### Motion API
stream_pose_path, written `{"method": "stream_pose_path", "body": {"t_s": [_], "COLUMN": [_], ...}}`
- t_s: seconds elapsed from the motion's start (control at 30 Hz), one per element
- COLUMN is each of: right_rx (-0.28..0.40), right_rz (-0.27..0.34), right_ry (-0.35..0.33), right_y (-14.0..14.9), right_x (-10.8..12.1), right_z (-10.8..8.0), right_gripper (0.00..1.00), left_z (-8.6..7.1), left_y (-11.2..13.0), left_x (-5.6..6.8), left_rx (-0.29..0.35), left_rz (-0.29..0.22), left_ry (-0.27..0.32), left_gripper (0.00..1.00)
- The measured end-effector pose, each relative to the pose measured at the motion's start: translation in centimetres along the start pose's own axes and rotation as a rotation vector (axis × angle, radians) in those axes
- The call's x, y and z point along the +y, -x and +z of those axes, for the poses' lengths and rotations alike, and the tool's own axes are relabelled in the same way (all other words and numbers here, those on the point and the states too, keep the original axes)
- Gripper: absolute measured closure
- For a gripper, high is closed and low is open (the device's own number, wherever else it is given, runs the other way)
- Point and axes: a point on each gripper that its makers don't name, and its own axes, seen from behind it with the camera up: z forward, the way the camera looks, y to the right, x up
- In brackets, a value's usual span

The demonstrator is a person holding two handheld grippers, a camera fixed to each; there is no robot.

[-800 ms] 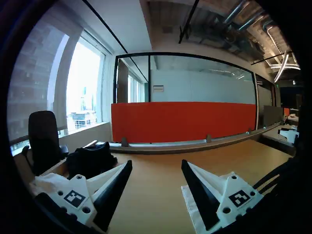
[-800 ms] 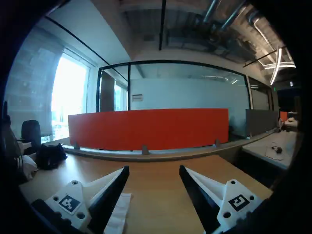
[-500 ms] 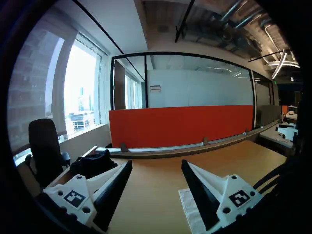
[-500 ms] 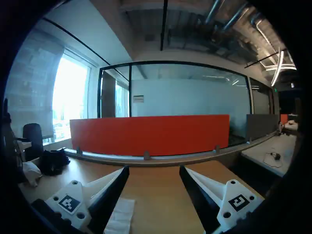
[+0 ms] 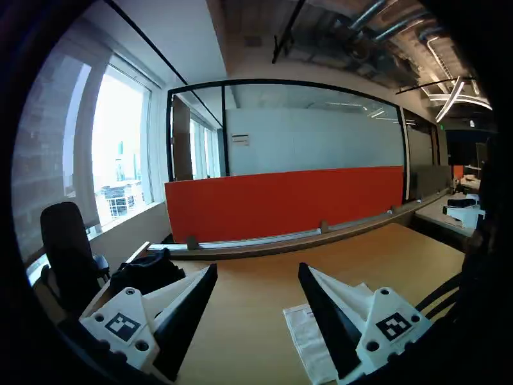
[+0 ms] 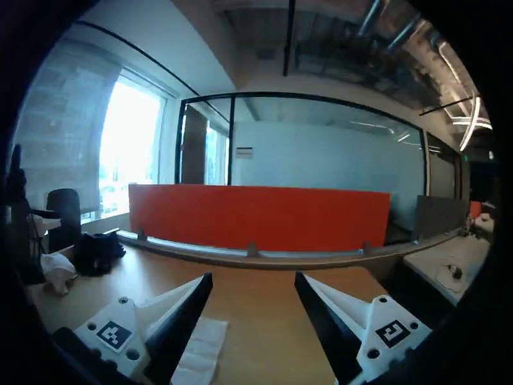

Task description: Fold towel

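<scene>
A white towel point(image 5: 309, 339) lies flat on the wooden desk point(image 5: 256, 301), low and right of centre in the left gripper view, partly behind the right finger. My left gripper point(image 5: 256, 285) hovers open above the desk, nothing between its fingers. In the right gripper view the same towel point(image 6: 200, 350) lies at the bottom, just inside the left finger. My right gripper point(image 6: 253, 289) is open over the desk, also holding nothing.
An orange divider panel point(image 5: 285, 200) runs along the desk's far edge. A black bag point(image 5: 144, 273) sits at the desk's left end, with a black office chair point(image 5: 64, 247) beyond. A crumpled white cloth point(image 6: 56, 268) lies near the bag point(image 6: 96, 250). Another desk point(image 6: 449, 266) stands to the right.
Both views have shifted: the towel now shows more fully in each, sliding toward centre. The crumpled white cloth has left the left gripper view. Both grippers stay open.
</scene>
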Motion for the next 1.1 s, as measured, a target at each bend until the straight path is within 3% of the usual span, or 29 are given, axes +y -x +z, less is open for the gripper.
{"method": "stream_pose_path", "body": {"t_s": [0.53,1.1], "right_rx": [-0.186,-0.312], "right_rz": [-0.166,-0.220], "right_ry": [-0.323,-0.441], "right_y": [3.2,7.2], "right_x": [-6.7,-9.1], "right_z": [-1.2,-1.0], "right_gripper": [0.00,0.00], "left_z": [-0.4,0.1], "left_y": [4.1,8.8], "left_x": [4.6,6.5], "left_rx": [-0.157,-0.244], "left_rz": [0.115,0.148], "left_ry": [0.260,0.350], "left_gripper": [0.06,0.06]}}
